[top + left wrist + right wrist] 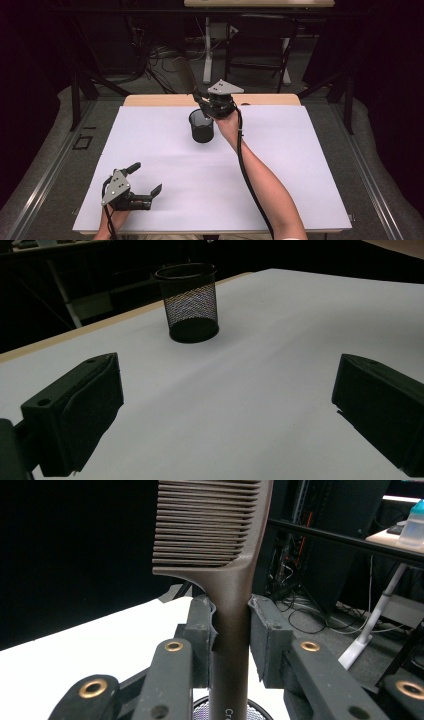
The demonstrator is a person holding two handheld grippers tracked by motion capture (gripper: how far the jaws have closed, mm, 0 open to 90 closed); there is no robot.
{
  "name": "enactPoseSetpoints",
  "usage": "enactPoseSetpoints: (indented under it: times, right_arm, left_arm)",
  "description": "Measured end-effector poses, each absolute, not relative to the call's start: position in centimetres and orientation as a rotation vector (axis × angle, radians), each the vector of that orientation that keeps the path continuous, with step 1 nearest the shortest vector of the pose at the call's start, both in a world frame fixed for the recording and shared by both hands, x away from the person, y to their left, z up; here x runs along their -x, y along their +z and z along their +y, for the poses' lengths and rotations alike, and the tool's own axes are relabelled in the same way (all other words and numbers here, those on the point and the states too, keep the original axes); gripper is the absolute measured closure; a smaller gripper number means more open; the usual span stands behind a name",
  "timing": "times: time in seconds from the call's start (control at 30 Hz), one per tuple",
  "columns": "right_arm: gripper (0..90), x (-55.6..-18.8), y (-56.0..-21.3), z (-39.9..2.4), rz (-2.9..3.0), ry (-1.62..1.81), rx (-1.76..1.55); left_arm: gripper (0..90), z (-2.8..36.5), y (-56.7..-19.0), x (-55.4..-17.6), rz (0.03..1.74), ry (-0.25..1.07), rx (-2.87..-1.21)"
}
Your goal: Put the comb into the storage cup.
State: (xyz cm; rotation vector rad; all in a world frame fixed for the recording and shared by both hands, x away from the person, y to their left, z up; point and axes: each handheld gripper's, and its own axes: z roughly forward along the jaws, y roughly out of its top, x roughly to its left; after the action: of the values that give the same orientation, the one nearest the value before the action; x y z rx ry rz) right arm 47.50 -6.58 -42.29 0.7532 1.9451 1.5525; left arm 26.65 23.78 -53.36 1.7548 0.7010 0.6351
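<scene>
I hold a brown comb [220, 535] clamped by its handle in my right gripper [212, 105], teeth upward, just above the black mesh cup [201, 126] at the table's [300, 165] far edge, ready to lower straight in, while my left gripper [145, 181] rests wide-jawed and empty near me.

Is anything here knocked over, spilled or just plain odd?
Nothing stands out. The mesh cup stands upright on the white table, nothing spilled. The right tongs grip a brown comb by its handle, teeth end up, right above the cup. The left tongs rest open near the table's front edge.
</scene>
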Motion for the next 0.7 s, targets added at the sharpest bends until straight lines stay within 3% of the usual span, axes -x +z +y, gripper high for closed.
enactPoseSetpoints:
  times: [0.7]
  right_arm:
    - [72.6,-49.3,-44.3,-5.7,1.932,1.549,-0.727]
  left_arm:
    - [0.1,23.9,-53.4,-26.7,0.707,0.635,-1.748]
